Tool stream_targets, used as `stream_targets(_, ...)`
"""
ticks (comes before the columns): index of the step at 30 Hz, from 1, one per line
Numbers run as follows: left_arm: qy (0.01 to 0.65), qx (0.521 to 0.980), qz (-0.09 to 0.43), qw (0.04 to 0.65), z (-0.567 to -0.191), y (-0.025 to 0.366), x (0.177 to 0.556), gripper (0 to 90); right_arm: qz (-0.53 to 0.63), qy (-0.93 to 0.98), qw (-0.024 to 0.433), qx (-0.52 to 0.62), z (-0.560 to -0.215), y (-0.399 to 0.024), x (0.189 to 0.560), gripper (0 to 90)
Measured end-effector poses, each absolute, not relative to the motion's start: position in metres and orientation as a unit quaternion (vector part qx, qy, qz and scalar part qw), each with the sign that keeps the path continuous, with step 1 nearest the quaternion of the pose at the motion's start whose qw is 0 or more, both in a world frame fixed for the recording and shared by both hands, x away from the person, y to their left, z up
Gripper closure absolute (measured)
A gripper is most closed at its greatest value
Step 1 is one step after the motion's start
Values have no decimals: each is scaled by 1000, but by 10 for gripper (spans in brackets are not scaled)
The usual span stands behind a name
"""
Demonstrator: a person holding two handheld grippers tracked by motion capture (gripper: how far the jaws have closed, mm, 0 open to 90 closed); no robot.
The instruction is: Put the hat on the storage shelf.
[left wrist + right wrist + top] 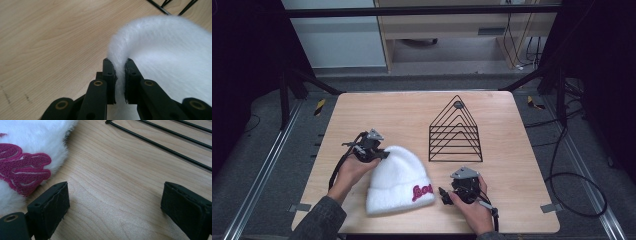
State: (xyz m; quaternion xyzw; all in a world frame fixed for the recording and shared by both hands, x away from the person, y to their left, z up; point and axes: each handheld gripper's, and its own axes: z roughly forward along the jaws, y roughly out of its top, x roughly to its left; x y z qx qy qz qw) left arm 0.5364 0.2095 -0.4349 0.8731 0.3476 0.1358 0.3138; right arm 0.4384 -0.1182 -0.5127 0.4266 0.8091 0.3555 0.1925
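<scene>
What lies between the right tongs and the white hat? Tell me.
Bare wood of the table; the right tongs stand open just beside the white hat, as the right gripper view shows.

Even overhead light falls on the bench point(412, 115), leaving the surroundings dark at both sides of the high view. Shadows are soft and short. The hat point(170, 50) glares nearly featureless white in the left gripper view, its fuzzy edges soft; the near claw parts blur slightly.
</scene>
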Motion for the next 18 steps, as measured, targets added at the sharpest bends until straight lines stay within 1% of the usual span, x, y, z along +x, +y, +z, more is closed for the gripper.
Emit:
stream_targets(3, 341, 872, 138, 324, -427, 211, 529, 816, 356, 809, 192, 427, -513, -118, 438, 84)
stream_targets(8, 315, 868, 167, 345, -398, 211, 510, 821, 355, 809, 192, 427, -513, -118, 438, 84)
stream_targets(10, 312, 867, 168, 350, -394, 210, 508, 822, 356, 809, 192, 427, -513, -118, 438, 84)
stream_targets(13, 294, 861, 176, 377, -373, 204, 495, 823, 355, 808, 191, 429, -513, -118, 438, 84)
stream_targets(17, 286, 858, 182, 387, -360, 200, 490, 824, 356, 809, 191, 428, -513, -118, 438, 85)
stream_targets(18, 277, 856, 185, 394, -351, 198, 487, 824, 356, 808, 191, 429, -513, -118, 438, 85)
